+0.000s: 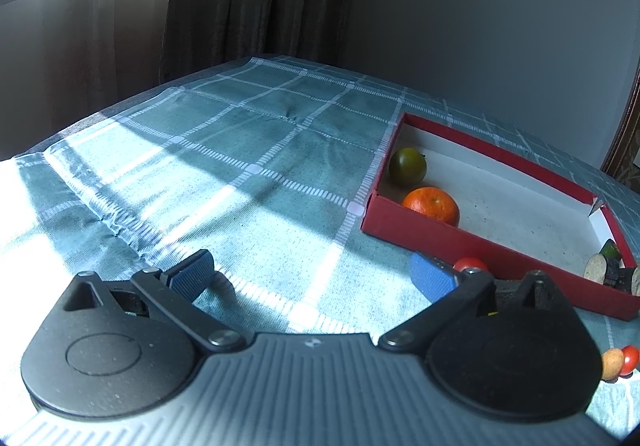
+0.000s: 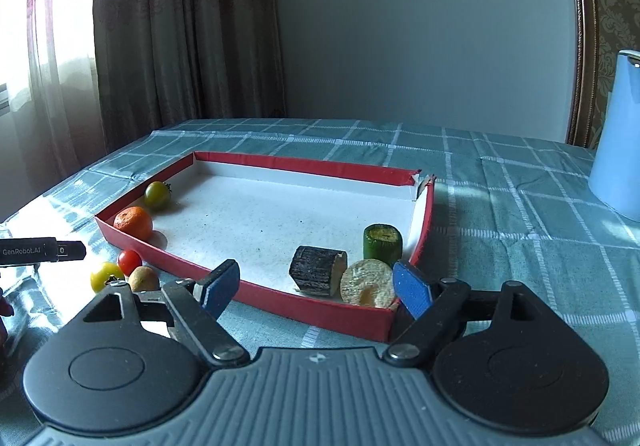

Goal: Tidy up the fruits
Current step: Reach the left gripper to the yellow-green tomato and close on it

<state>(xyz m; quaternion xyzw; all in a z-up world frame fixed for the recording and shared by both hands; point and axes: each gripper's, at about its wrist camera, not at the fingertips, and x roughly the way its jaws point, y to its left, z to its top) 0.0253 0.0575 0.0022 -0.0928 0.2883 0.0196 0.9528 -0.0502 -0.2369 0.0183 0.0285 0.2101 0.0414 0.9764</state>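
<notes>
Both tools released, holding nothing: left tool [image 1: 312, 278] over bare desk [image 1: 240, 166], right tool [image 2: 316, 286] at near wall of red box [image 2: 280, 298].

Orange [image 2: 133, 223], green tomato [image 2: 157, 195] in box's left corner; red tomato [image 2: 129, 261], yellow tomato [image 2: 106, 275], brown fruit [image 2: 143, 278] outside, clustered touching.

Risk: round fruits roll if nudged; box wall may catch fingers. Ample open room mid-box, left desk.

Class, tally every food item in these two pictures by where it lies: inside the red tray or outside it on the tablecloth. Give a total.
Inside the red tray: 5 (green tomato, orange, dark log piece, green cylinder, pale slice)
On the tablecloth: 3 (red tomato, yellow tomato, kiwi)
Total: 8
</notes>
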